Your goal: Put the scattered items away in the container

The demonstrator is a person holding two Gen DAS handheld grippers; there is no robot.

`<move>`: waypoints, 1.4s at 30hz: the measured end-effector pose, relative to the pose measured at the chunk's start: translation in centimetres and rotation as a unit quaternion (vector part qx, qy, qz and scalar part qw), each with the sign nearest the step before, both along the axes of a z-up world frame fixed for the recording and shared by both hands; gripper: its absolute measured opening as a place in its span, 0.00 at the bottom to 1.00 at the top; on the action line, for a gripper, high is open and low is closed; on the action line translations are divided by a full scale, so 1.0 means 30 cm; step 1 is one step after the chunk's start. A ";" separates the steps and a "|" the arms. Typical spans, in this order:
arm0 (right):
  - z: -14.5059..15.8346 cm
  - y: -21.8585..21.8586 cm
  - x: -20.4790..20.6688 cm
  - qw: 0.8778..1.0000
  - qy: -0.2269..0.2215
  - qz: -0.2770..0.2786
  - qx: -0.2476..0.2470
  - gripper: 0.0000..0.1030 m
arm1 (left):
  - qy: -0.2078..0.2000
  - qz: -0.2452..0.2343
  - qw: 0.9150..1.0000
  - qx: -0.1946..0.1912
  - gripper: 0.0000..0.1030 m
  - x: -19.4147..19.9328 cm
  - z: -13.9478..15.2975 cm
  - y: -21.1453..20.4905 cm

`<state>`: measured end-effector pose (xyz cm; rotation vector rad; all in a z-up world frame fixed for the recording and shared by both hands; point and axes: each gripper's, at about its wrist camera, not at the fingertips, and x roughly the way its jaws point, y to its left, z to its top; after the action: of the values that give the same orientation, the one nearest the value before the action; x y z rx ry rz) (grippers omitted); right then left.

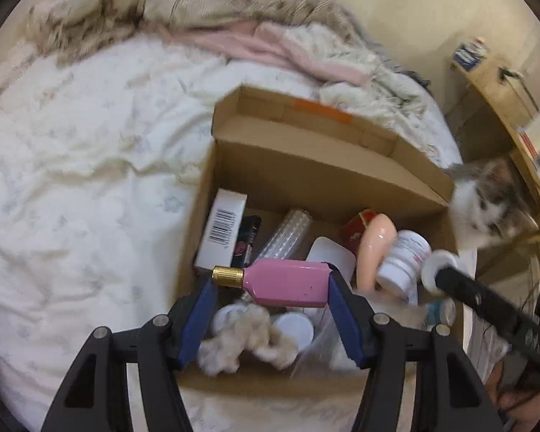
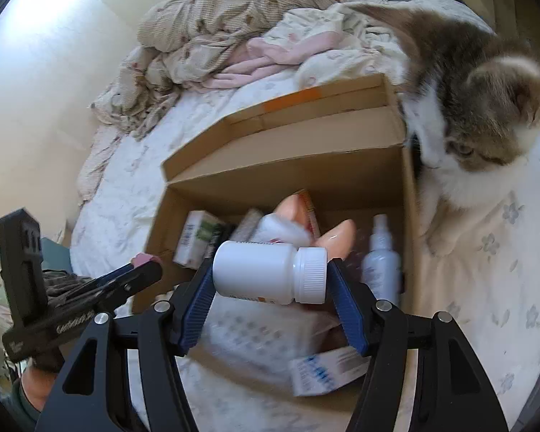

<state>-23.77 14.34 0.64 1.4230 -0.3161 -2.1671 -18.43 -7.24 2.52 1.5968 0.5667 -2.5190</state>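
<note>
An open cardboard box (image 1: pixel 327 176) stands on the bed and holds several items. My left gripper (image 1: pixel 270 284) is shut on a pink bottle with a gold cap (image 1: pixel 284 282), held sideways over the box's near part. My right gripper (image 2: pixel 268 280) is shut on a white pill bottle (image 2: pixel 266 273), held sideways over the box (image 2: pixel 288 165). The right gripper also shows at the right in the left wrist view (image 1: pixel 432 270), with the pill bottle (image 1: pixel 403 259) in it. The left gripper shows at the left in the right wrist view (image 2: pixel 140 270).
A grey and white cat (image 2: pixel 478 108) leans at the box's right wall; it also shows in the left wrist view (image 1: pixel 486 201). Crumpled blankets (image 1: pixel 198 3) lie at the bed's far end. A wooden shelf (image 1: pixel 514 108) stands right of the bed.
</note>
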 end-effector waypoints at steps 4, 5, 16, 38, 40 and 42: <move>-0.017 -0.006 -0.018 1.000 -0.009 -0.004 0.010 0.79 | 0.000 0.019 0.999 0.035 0.72 -0.049 -0.059 -0.007; -0.008 -0.008 -0.017 1.000 0.000 -0.007 0.018 0.93 | 0.002 0.014 0.999 0.041 0.80 -0.054 -0.064 -0.004; 0.082 -0.029 0.067 0.998 0.048 -0.005 0.031 0.98 | 0.035 -0.012 0.999 0.006 0.80 0.062 0.063 0.004; 0.071 0.002 0.501 0.979 0.171 -0.012 0.106 1.00 | 0.097 -0.044 0.990 -0.094 0.80 0.443 0.014 0.157; 0.059 0.003 0.494 0.982 0.159 -0.012 0.099 1.00 | 0.096 -0.055 0.988 -0.103 0.80 0.450 0.009 0.175; 0.044 -0.009 0.493 0.983 0.152 -0.005 0.105 1.00 | 0.101 -0.060 0.987 -0.113 0.80 0.457 0.016 0.187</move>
<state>-8.96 14.06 1.94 1.1685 0.0168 -2.4413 -4.72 -1.62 2.99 1.3457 0.1973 -2.7365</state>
